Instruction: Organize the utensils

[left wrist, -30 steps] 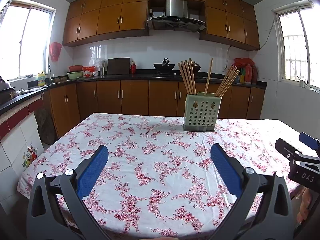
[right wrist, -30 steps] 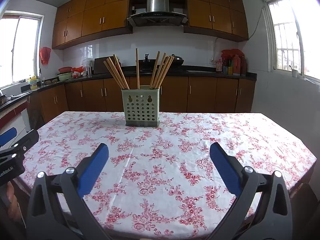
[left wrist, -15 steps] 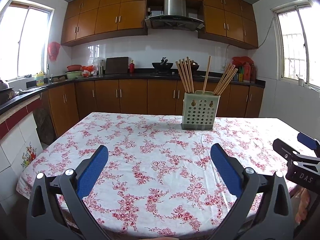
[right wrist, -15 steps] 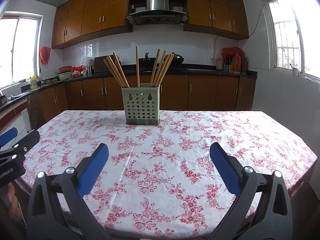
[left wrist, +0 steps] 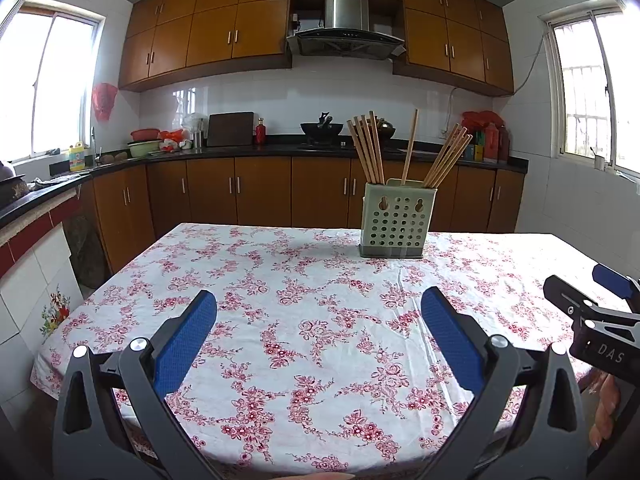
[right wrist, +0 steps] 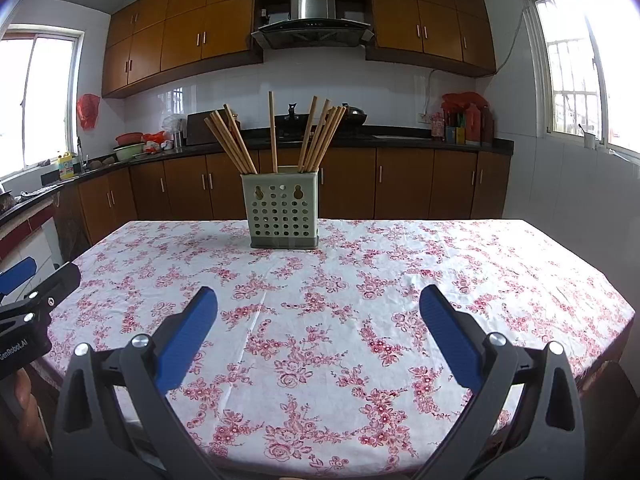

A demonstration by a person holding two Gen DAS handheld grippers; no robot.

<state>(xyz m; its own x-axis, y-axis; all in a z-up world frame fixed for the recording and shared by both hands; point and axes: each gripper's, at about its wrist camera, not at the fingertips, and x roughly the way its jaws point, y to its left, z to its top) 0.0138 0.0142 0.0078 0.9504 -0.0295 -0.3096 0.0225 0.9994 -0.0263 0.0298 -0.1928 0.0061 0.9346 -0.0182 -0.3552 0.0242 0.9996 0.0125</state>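
Note:
A pale green perforated utensil holder [left wrist: 395, 224] [right wrist: 283, 217] stands upright near the far edge of the table. Several wooden chopsticks [left wrist: 369, 148] [right wrist: 319, 136] stand in it, fanned in groups left, middle and right. My left gripper [left wrist: 318, 318] is open and empty above the near edge of the table, well short of the holder. My right gripper [right wrist: 318, 314] is open and empty too, at about the same distance. Each gripper shows at the edge of the other's view: the right gripper [left wrist: 596, 320], the left gripper [right wrist: 28, 304].
The table has a white cloth with red flowers [left wrist: 320, 304] [right wrist: 360, 280]. Kitchen counters with brown cabinets [left wrist: 240, 192] run along the back and left walls. A range hood [left wrist: 346, 32] hangs above the stove. Windows are on both sides.
Both grippers have drawn back and lowered a little, so the holder sits slightly higher and farther in both views. Both jaws stay open. The holder and chopsticks have not moved.

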